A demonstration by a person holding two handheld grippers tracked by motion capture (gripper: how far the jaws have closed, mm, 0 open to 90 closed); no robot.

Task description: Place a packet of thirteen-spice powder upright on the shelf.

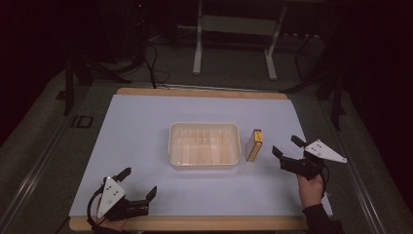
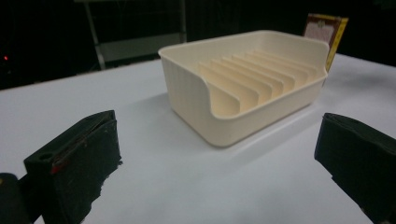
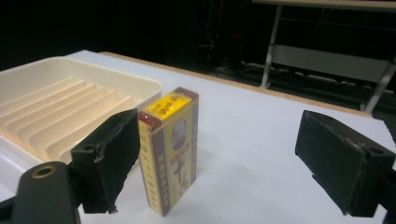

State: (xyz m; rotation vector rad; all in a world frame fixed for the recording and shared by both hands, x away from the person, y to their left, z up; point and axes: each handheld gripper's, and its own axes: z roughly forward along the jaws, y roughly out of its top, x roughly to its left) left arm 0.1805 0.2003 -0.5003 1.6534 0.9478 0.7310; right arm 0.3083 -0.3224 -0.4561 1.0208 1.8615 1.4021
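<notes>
Beside the tray (image 1: 205, 165), spread right gripper (image 1: 287, 150) apparently nears the box (image 1: 253, 145).

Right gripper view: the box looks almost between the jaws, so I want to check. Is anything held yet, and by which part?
Nothing is held. The right gripper stands open beside the upright box; the left gripper is open too.

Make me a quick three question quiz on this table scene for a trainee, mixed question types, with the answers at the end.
1. True or false: the small box lies inside the cream tray.
2. Which tongs are nearer the box? A. left tongs B. right tongs
3. Fill in: the box stands ____ on the white mat.

Key:
1. False; it stands beside the tray, on the mat.
2. B; their jaws are open, the box in front of them and ungripped.
3. Upright.
</notes>
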